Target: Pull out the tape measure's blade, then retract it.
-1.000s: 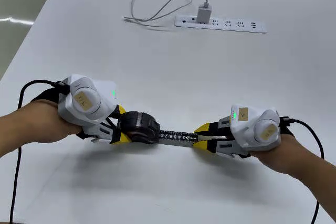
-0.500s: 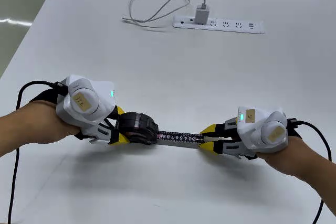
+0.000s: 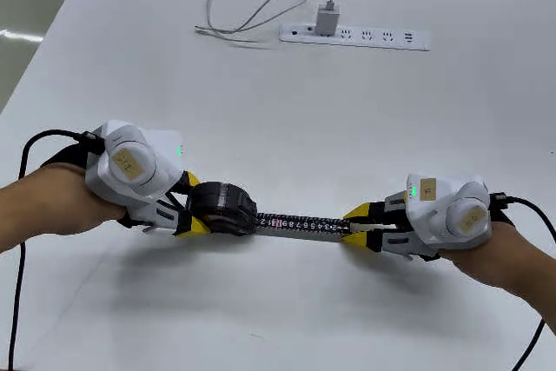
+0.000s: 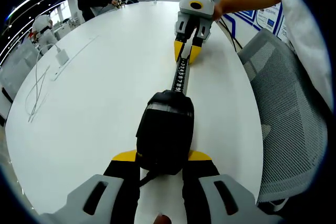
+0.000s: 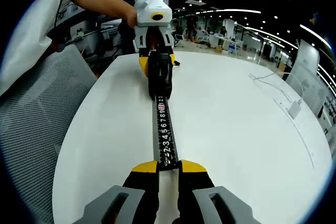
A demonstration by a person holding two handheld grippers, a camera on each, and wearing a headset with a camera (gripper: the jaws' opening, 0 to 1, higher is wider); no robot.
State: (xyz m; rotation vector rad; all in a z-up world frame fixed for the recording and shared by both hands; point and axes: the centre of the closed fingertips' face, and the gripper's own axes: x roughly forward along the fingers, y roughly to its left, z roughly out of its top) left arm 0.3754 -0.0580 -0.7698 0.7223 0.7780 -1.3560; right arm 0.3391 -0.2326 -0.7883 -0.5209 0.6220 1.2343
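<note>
Holding a tape measure [image 3: 222, 208] with its blade [image 3: 300, 224] drawn out over a white table [image 3: 287, 110].
Head view: left gripper [image 3: 198, 206] clamped on the tape measure, right gripper [image 3: 354, 226] pinching the blade's end, both held level and well apart; a power strip [image 3: 354, 36] lies far off. Left gripper view: mesh chair [image 4: 283, 108] beside the table. Right gripper view: ceiling lights [image 5: 247, 11] over an open office.

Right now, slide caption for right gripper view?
Tape pull: right gripper pinches blade drawn from case held by left gripper.
</note>
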